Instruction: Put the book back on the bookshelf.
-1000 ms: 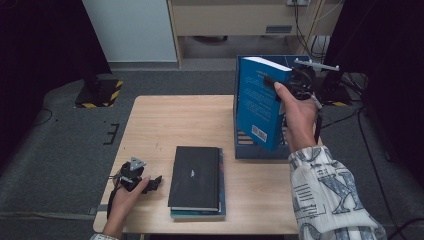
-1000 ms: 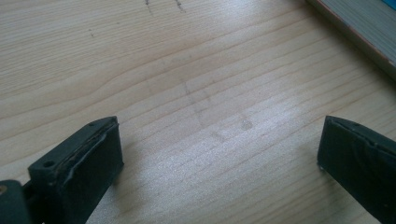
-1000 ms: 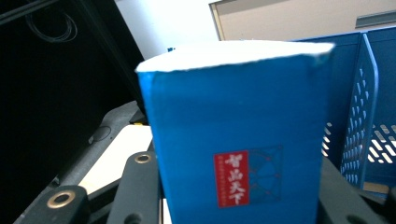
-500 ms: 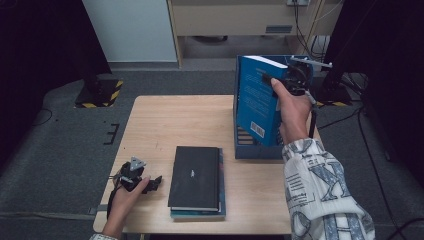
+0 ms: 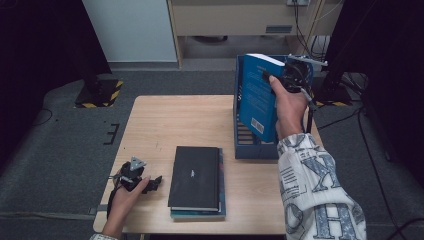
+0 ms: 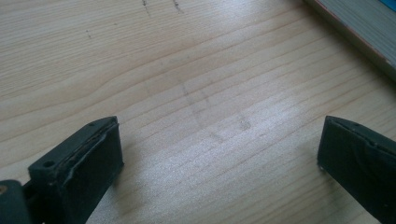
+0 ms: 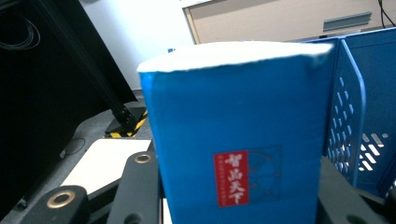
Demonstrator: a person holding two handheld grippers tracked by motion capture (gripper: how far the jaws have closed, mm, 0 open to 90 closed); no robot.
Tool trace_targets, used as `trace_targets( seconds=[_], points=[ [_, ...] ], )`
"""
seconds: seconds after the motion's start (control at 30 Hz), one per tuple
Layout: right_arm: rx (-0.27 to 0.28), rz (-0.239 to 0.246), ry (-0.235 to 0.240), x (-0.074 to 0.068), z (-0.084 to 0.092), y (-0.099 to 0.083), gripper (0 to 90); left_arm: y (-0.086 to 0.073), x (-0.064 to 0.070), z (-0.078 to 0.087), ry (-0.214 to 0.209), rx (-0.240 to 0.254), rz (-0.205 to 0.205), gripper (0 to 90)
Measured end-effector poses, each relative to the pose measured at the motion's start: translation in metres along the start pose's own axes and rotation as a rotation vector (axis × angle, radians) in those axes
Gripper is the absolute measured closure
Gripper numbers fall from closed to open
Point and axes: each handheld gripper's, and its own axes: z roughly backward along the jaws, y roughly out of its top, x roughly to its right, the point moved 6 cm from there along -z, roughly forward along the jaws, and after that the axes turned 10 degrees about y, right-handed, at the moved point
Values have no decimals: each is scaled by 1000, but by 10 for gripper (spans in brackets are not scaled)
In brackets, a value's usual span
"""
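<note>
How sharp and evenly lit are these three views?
High view: table well lit, surroundings near black, slightly soft. Left gripper view: wood grain crisp, a pale sheen mid-frame. Right gripper view: book sharp, its page edge blown out white, left background dark.

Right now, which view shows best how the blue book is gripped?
The right gripper view: the blue book sits clamped between the two black jaws, spine label facing the camera. The high view shows the right gripper holding it upright over the blue rack, small.

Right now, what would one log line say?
right gripper: holds blue book upright at blue rack | left gripper: open, on table
</note>
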Motion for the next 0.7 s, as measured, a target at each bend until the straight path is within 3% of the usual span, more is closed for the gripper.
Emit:
trace_targets(
  seconds=[0.7],
  points=[
    [14,-18,-19,4,-16,-3,599,0,0,0,0,0,0,0]
  ],
)
